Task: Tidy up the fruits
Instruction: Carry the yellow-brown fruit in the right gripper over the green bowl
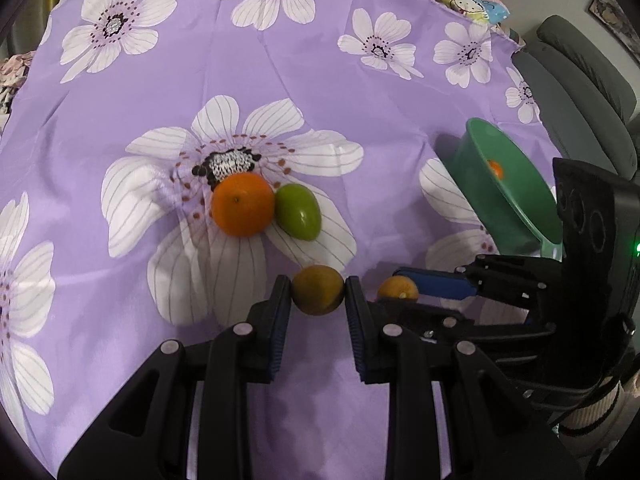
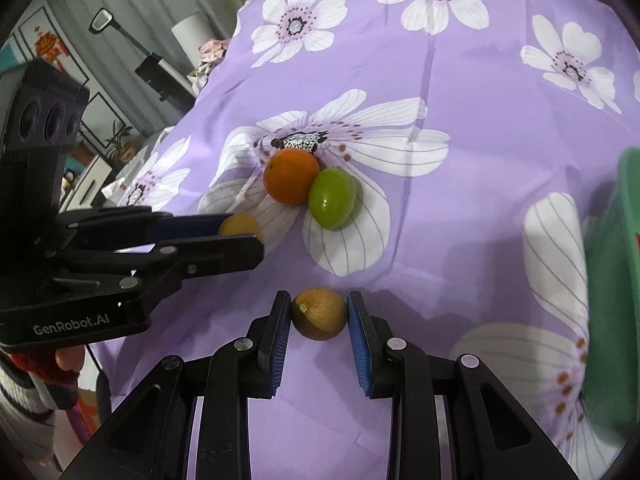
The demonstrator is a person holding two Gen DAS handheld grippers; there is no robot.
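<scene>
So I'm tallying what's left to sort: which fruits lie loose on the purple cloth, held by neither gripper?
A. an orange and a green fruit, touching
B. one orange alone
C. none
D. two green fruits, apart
A: the orange and the green fruit lie against each other on the cloth, while the left gripper and the right gripper each clamp a small brownish-yellow fruit.

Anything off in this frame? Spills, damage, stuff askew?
Nothing spilled or damaged. Each gripper is shut on one small brownish-yellow fruit: left gripper, right gripper. The orange and green fruit lie touching on the purple cloth. The green bowl looks tilted, possibly just fisheye distortion.
</scene>
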